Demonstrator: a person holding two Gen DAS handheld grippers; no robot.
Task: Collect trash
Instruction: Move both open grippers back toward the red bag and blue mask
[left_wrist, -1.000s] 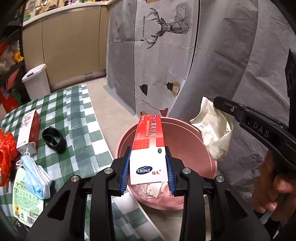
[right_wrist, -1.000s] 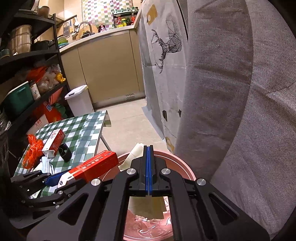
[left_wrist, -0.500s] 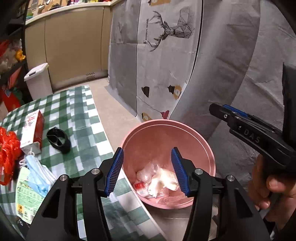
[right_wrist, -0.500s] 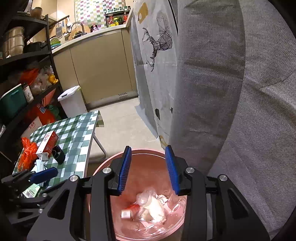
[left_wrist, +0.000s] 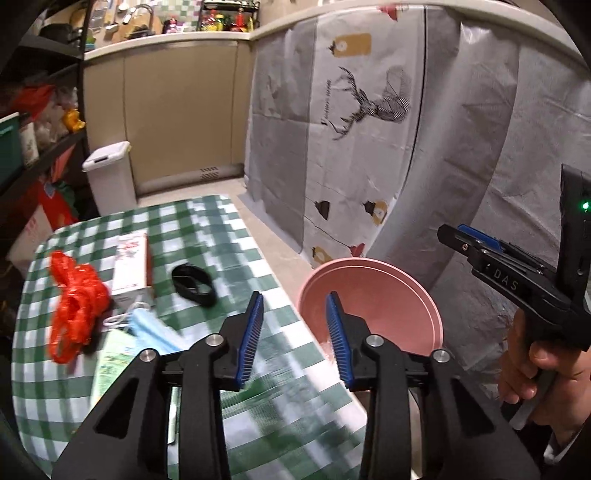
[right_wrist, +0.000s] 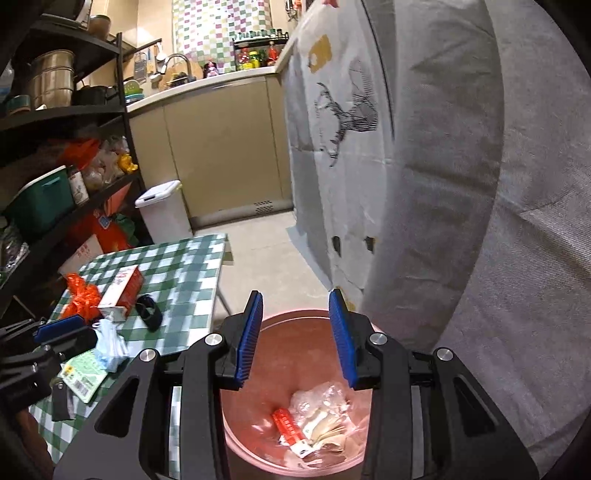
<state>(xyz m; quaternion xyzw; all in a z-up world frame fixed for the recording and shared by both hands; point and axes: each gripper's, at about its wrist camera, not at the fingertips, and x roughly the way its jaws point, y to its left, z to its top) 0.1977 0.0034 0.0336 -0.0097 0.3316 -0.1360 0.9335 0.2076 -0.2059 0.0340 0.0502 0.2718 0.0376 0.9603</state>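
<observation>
A pink bin (right_wrist: 295, 350) stands on the floor beside the green checked table (left_wrist: 221, 236). In it lie a red toothpaste box (right_wrist: 290, 424) and crumpled paper and plastic (right_wrist: 325, 410). My right gripper (right_wrist: 295, 293) hangs open over the bin, with nothing between its pads. My left gripper (left_wrist: 293, 295) is above the table's near right edge, with the bin (left_wrist: 388, 288) just to its right; its jaws are closing on nothing. On the table lie a red plastic bag (left_wrist: 74, 299), a red-and-white carton (left_wrist: 131, 262), a black ring (left_wrist: 194, 282), a blue face mask (left_wrist: 151, 328) and a green packet (left_wrist: 110, 365).
A white lidded bin (left_wrist: 109, 173) stands by the kitchen cabinets at the back. Dark shelves packed with goods line the left side (right_wrist: 55, 155). A grey cloth with a deer print (left_wrist: 369, 103) covers a tall bulk right of the pink bin. A hand (left_wrist: 535, 369) holds the right gripper.
The left gripper let go of the toothpaste box, which fell into the bin, then swung left and up over the table. The right gripper opened and its paper dropped in.
</observation>
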